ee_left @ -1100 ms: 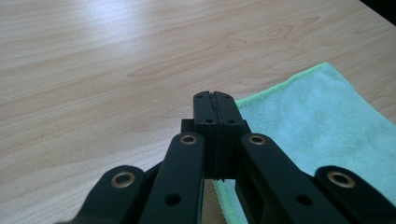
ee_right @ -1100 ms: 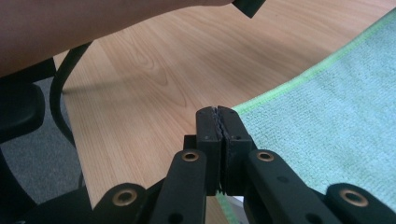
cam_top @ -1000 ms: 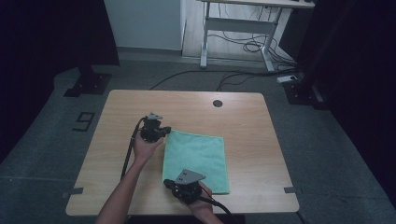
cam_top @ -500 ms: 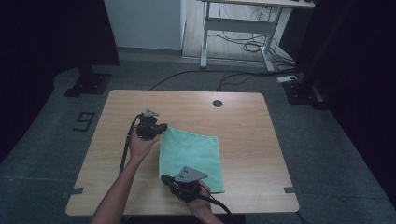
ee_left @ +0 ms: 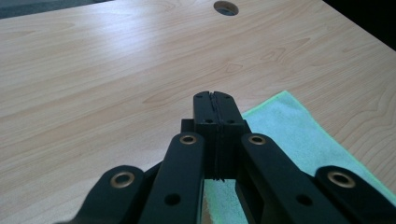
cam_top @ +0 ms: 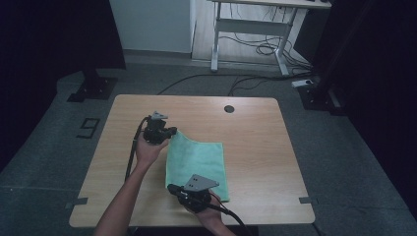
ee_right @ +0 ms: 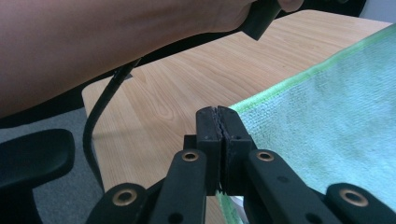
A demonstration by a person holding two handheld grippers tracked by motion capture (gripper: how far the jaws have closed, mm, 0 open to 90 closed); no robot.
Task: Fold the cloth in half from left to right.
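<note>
Near edge of the wooden table (cam_top: 275,147), high view: the right gripper (cam_top: 173,189), held in the person's right hand (cam_top: 209,214), sits at the near left corner of the green cloth (cam_top: 199,160). Its jaws are pressed together; in the right gripper view they meet at the cloth's hemmed edge (ee_right: 280,79), and green fabric shows just beneath the closed right gripper (ee_right: 218,114), clamped on that corner. The person's left forearm (ee_right: 107,42) crosses the top of this view, with a black cable (ee_right: 100,112) hanging below it.

Middle: the cloth lies flat on the table, a rectangle whose long axis runs from the near edge toward the far side, tilted slightly so that its far end leans to the left. Its short edges face near and far.

Farther: the left gripper (cam_top: 172,132), in the left hand (cam_top: 147,147), is at the cloth's far left corner. In the left gripper view the left gripper (ee_left: 215,95) has its jaws clenched together, with the cloth (ee_left: 299,140) running under and to the right of them; green fabric shows between the linkage arms, gripped at that corner.

Far: a round cable hole (cam_top: 228,108) lies near the table's far edge.
</note>
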